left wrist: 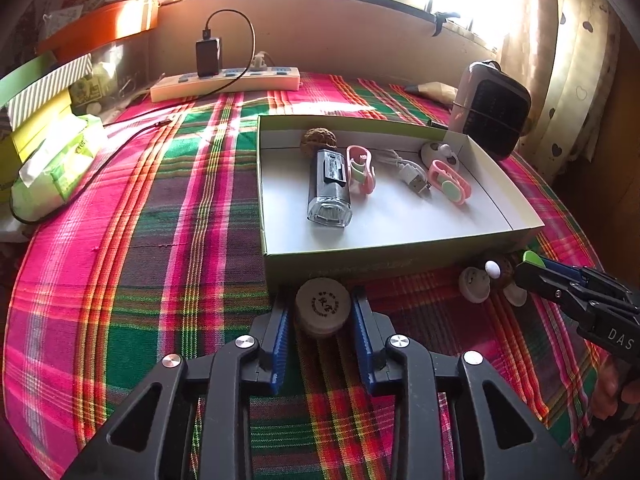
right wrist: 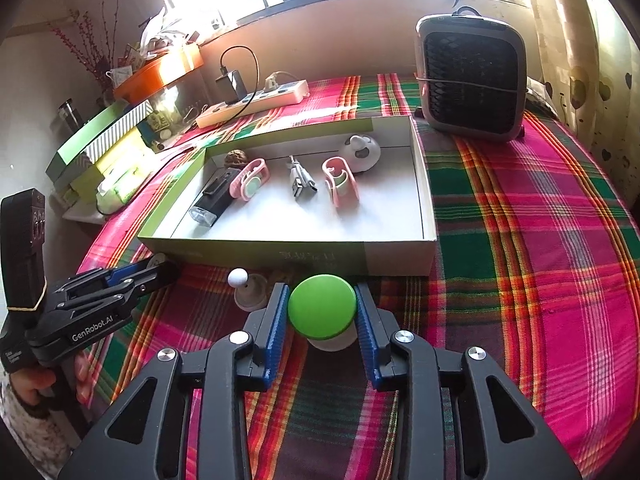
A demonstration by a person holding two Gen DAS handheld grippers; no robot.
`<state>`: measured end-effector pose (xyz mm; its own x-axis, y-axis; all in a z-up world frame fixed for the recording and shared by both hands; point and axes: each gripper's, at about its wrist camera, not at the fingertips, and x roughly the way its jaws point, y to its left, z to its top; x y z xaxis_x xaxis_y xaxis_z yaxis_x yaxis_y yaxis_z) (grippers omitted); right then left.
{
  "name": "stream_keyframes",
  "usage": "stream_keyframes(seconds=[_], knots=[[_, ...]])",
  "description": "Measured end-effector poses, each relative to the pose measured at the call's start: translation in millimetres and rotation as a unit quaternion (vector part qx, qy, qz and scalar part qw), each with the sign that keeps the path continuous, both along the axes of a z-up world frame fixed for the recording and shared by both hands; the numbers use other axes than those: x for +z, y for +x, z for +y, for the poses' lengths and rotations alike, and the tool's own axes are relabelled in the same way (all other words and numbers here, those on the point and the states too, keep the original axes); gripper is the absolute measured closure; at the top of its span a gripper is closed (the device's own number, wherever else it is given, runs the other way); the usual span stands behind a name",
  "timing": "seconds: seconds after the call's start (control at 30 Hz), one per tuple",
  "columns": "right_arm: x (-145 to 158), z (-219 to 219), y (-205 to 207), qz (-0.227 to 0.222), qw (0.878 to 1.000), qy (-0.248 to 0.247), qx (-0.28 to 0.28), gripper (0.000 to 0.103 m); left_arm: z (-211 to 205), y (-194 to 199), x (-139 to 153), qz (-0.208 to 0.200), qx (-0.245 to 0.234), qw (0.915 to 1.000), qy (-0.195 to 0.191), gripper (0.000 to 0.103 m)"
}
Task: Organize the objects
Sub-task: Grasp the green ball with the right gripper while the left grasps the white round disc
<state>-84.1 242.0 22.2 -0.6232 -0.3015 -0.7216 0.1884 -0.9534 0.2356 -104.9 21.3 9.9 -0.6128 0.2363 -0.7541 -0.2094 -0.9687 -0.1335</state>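
Round tan puck (left wrist: pixel 323 306) sits between the left gripper (left wrist: pixel 320 316) jaws, low centre of the left view, blue pads touching its sides: grasped, just in front of the box (left wrist: pixel 280 258). Green-capped jar (right wrist: pixel 322 307) clamped likewise in the right gripper (right wrist: pixel 322 312), low centre of the right view. Box centre frame holds torch (left wrist: pixel 329 188), two pink clips (left wrist: pixel 360 170), USB cable (left wrist: pixel 412 174). Small white pieces (left wrist: pixel 474 285) lie on the plaid worktop (left wrist: pixel 140 260) before the box. Fan (right wrist: pixel 472 80) upper right.

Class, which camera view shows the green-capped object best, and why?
The right wrist view: the green-capped object sits large and central between the right gripper fingers. The left wrist view shows only a green sliver at that gripper's tip.
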Motion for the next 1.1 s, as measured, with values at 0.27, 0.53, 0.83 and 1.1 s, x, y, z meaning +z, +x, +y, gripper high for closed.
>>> stream_keyframes(seconds=[0.27,0.53,0.83,1.1], knots=[[0,-2,2,0.001,1.000,0.000,0.004,0.069,1,4,0,0.002,0.005,1.0000,-0.008,0.076],[2,-2,4,0.004,1.000,-0.001,0.007,0.069,2,8,0,0.002,0.007,0.9999,-0.014,0.077],[4,0,6,0.007,1.000,-0.005,0.008,0.069,3,11,0,0.002,0.007,0.9999,-0.016,0.077],[5,1,8,0.009,1.000,-0.008,0.007,0.069,3,12,0,0.002,0.007,0.9998,-0.016,0.077]])
